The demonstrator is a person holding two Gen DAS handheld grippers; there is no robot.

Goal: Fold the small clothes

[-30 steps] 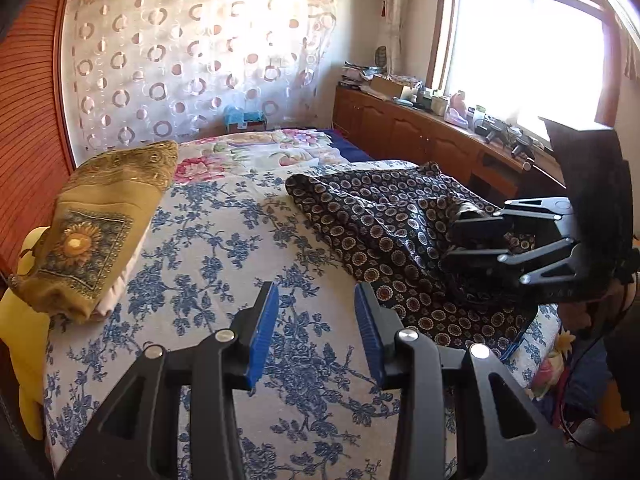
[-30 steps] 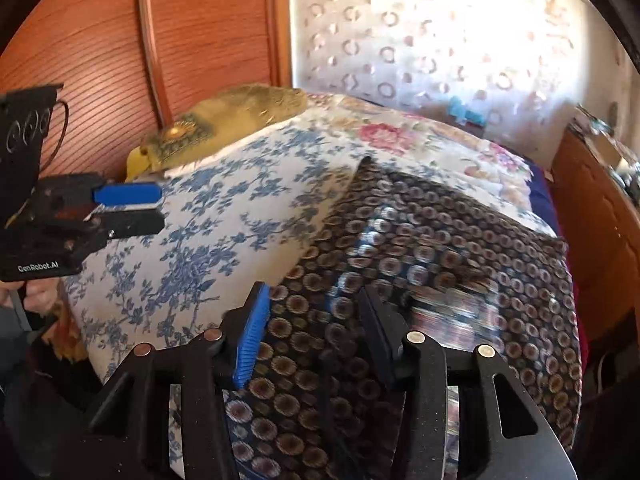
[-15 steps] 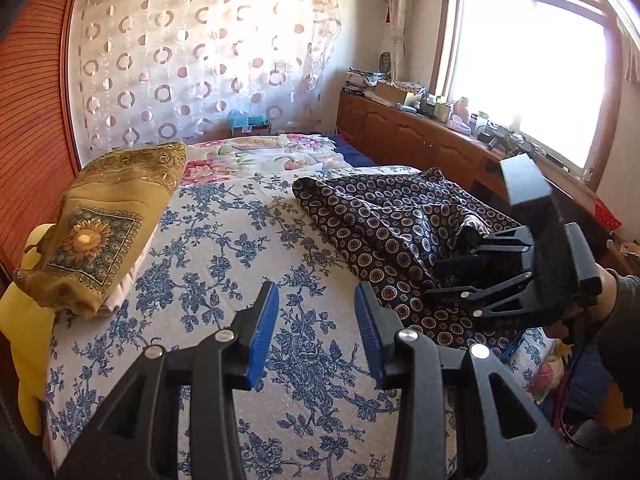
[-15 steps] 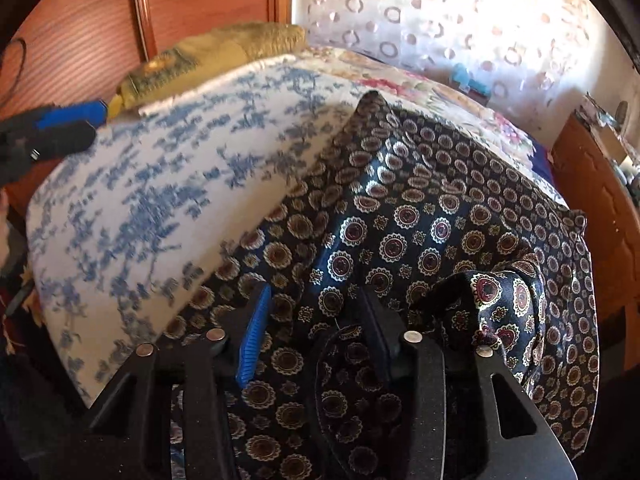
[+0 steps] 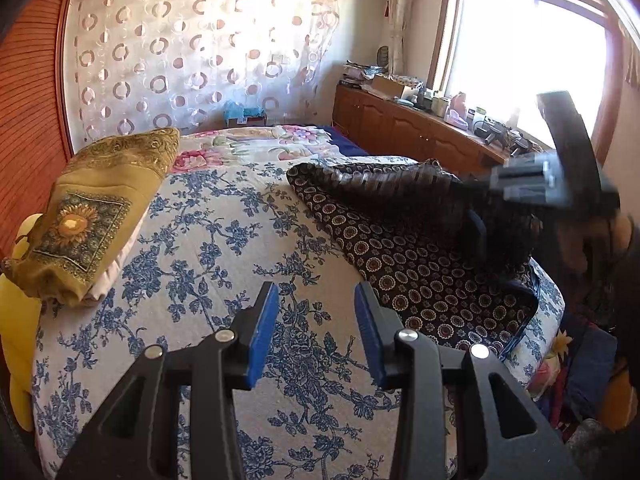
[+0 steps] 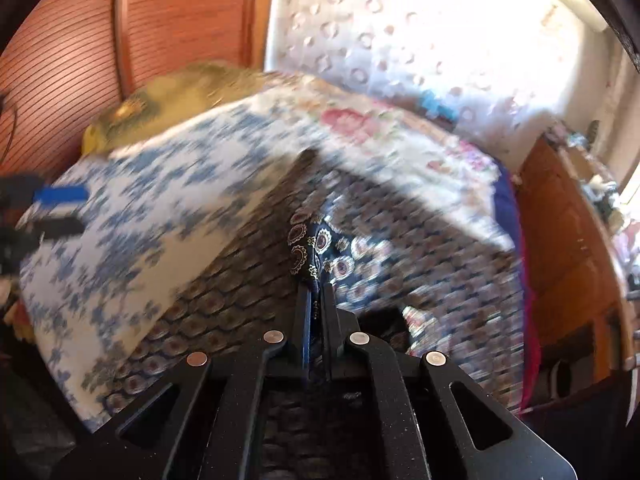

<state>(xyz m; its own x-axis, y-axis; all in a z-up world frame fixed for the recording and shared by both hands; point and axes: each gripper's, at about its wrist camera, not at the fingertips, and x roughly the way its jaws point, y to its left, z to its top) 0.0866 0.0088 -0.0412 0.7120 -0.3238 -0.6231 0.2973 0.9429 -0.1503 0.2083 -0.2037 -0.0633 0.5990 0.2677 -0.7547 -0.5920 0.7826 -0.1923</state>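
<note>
A dark navy garment [image 5: 416, 256] printed with round medallions lies on the right half of the bed. My right gripper [image 6: 315, 292] is shut on a pinched fold of that garment [image 6: 308, 244] and holds it lifted off the bed. In the left wrist view the right gripper [image 5: 476, 232] shows blurred at the garment's right side, held by a hand [image 5: 624, 236]. My left gripper [image 5: 316, 312] hovers open over the blue-flowered bedspread [image 5: 208, 248], left of the garment, with nothing between its blue pads. The left gripper [image 6: 56, 208] also shows at the left edge of the right wrist view.
A folded mustard cloth with a sunflower panel [image 5: 92, 216] lies on the bed's left side by the wooden headboard wall [image 5: 28, 128]. A low wooden cabinet [image 5: 416, 136] with clutter runs under the window on the right. A circle-patterned curtain [image 5: 200, 64] hangs behind the bed.
My right gripper closed on a fold of the patterned garment and lifted it, pulling the cloth up. The left gripper stayed where it was, still open.
</note>
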